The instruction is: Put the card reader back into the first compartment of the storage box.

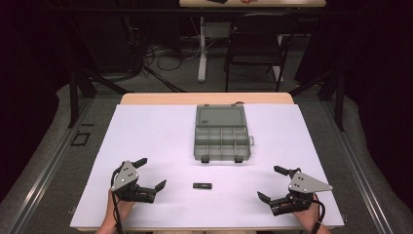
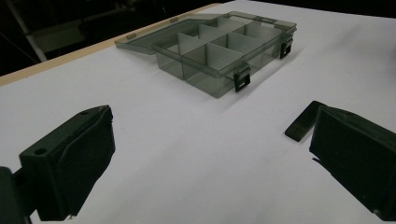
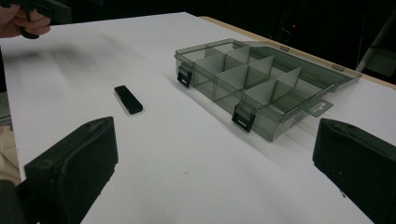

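A small black flat stick (image 1: 202, 185), possibly a USB drive, is seen lying on the white tabletop (image 1: 160, 136), near the front edge and roughly midway between the two grippers, with its long axis running left to right across the tabletop. It is set apart from the open smoky-grey compartment box (image 1: 222, 141), which stands farther back, lid folded away and latches toward the person. The left gripper (image 1: 152, 175) is judged the nearer: in the left gripper view the stick (image 2: 303, 122) is partly covered by one finger. The right gripper (image 1: 270, 184) is placed farther off. The fingers of both are spread wide and nothing is held.
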`<state>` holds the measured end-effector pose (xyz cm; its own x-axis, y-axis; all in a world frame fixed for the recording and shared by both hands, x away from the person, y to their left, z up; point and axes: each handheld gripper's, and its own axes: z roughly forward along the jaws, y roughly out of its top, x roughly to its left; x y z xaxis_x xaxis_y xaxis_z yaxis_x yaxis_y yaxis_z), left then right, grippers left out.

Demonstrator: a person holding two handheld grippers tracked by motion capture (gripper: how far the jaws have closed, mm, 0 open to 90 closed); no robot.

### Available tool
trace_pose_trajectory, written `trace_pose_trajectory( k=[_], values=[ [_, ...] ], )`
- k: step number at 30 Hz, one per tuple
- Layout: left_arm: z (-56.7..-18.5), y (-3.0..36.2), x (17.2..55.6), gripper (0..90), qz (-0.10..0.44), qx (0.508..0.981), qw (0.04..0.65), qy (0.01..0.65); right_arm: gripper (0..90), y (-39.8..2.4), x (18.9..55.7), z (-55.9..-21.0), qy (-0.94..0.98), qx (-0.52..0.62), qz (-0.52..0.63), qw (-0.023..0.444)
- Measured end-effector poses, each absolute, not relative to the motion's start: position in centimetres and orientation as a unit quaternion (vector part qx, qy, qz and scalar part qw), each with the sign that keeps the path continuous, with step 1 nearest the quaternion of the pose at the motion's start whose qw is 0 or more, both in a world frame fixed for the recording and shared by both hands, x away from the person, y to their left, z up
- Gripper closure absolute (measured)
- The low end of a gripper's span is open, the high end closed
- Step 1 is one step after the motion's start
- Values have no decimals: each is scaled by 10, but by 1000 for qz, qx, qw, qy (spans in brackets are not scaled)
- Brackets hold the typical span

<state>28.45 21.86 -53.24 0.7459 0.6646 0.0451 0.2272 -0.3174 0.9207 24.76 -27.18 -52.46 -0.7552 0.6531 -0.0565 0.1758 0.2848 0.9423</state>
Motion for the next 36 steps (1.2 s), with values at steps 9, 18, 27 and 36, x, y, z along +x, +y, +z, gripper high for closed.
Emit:
trace_pose_trajectory(
  k=[9,18,27,36],
  values=[
    [-528,209,296,0,187,799,504,271,0,-272,248,-524,771,262,535,226],
    [-526,200,309,1,155,816,497,249,0,-273,249,-525,772,267,530,228],
    [-524,190,320,0,141,824,498,230,0,-271,250,-527,775,270,527,223],
    [-523,177,330,0,130,837,487,213,0,-273,249,-526,774,270,526,227]
  ],
)
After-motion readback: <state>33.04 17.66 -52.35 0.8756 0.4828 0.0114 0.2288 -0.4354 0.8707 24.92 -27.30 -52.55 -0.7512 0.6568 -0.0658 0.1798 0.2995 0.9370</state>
